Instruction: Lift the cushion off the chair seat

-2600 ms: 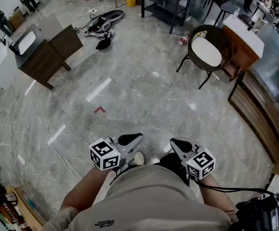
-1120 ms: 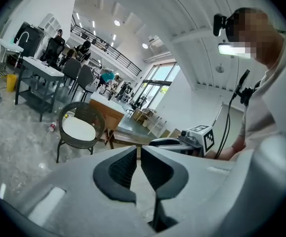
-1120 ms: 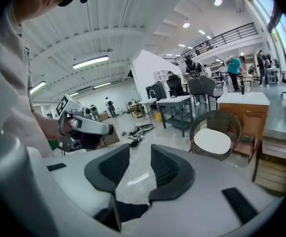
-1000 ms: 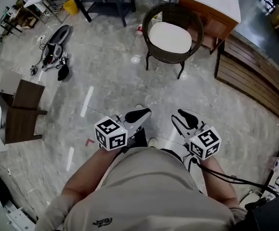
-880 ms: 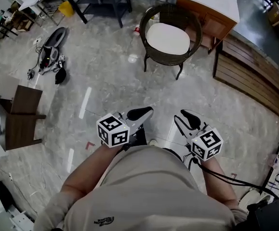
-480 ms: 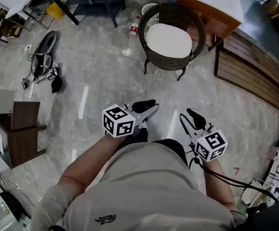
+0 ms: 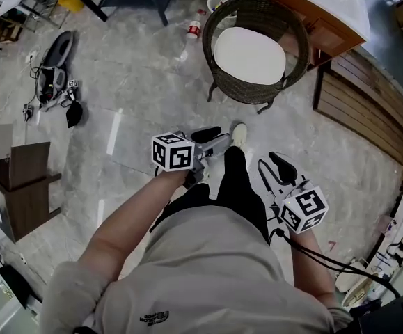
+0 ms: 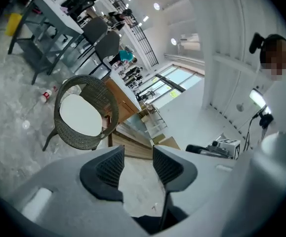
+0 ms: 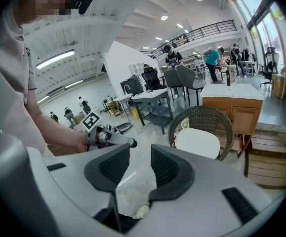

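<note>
A white oval cushion [image 7: 250, 54] lies flat on the seat of a dark wicker chair [image 7: 246, 92] ahead of me. Both grippers hang in the air short of it, touching nothing. My left gripper [image 7: 215, 139] is nearer the chair; its jaws have just been opening and nothing is between them. In the left gripper view the cushion [image 8: 81, 115] shows beyond the parted left gripper [image 8: 138, 154]. My right gripper [image 7: 274, 167] trails further back, open and empty. From the right gripper [image 9: 140, 154] the cushion [image 9: 197, 142] is seen in the chair [image 9: 202, 115].
A wooden counter with a white top [image 7: 326, 12] stands right behind the chair, with dark slatted steps [image 7: 368, 110] to its right. A bottle [image 7: 194, 28] and a white basket [image 7: 222, 0] lie by the chair. A brown side table [image 7: 20, 179] and bags [image 7: 51, 68] sit left.
The person has walked toward the chair, which now sits closer and higher in the head view. The left gripper has swung forward ahead of the right, and its jaws have parted.
</note>
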Tool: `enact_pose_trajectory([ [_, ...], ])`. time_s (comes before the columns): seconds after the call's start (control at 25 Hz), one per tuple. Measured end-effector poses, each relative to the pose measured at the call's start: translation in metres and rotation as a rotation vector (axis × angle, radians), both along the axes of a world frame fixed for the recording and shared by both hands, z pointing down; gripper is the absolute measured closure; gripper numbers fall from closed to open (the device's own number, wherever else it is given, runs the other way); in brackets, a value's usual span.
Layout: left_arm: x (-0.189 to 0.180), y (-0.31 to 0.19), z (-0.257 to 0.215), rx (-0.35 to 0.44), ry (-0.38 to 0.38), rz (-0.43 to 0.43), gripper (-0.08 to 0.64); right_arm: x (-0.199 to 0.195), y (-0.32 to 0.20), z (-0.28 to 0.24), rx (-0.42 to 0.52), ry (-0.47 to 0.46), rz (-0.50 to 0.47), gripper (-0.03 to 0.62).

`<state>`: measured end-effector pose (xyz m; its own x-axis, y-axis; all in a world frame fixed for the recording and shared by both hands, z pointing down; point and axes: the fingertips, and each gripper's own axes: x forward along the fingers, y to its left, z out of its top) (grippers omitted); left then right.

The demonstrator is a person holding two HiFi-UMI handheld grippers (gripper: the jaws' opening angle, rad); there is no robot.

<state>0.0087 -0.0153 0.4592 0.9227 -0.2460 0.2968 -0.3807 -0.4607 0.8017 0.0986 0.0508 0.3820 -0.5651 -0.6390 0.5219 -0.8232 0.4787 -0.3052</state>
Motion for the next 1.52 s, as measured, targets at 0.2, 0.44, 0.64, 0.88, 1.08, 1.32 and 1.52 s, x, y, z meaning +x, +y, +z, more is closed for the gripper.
enact_pose_trajectory([
  [0.2,0.003,-0.062,0.059,-0.107,0.011,-0.123,0.353,0.006,-0.052,0.021,-0.024,-0.002,-0.071,0.451],
  [0.44,0.012,-0.131,0.138,-0.228,-0.017,-0.296,0.347,0.044,-0.115,0.053,-0.106,-0.020,-0.116,0.451],
  [0.64,0.032,-0.191,0.192,-0.284,0.029,-0.364,0.347,0.080,-0.160,0.081,-0.179,-0.029,-0.143,0.449],
  [0.88,0.039,-0.247,0.255,-0.301,0.010,-0.406,0.339,0.102,-0.201,0.115,-0.240,-0.020,-0.192,0.449],
  [1.08,0.042,-0.291,0.308,-0.311,-0.010,-0.476,0.336,0.116,-0.218,0.156,-0.318,-0.020,-0.215,0.449],
  [1.32,0.040,-0.329,0.363,-0.314,-0.029,-0.543,0.325,0.119,-0.225,0.192,-0.394,-0.044,-0.245,0.449],
  [1.52,0.028,-0.346,0.395,-0.302,-0.044,-0.614,0.310,0.127,-0.228,0.210,-0.431,-0.039,-0.243,0.450],
])
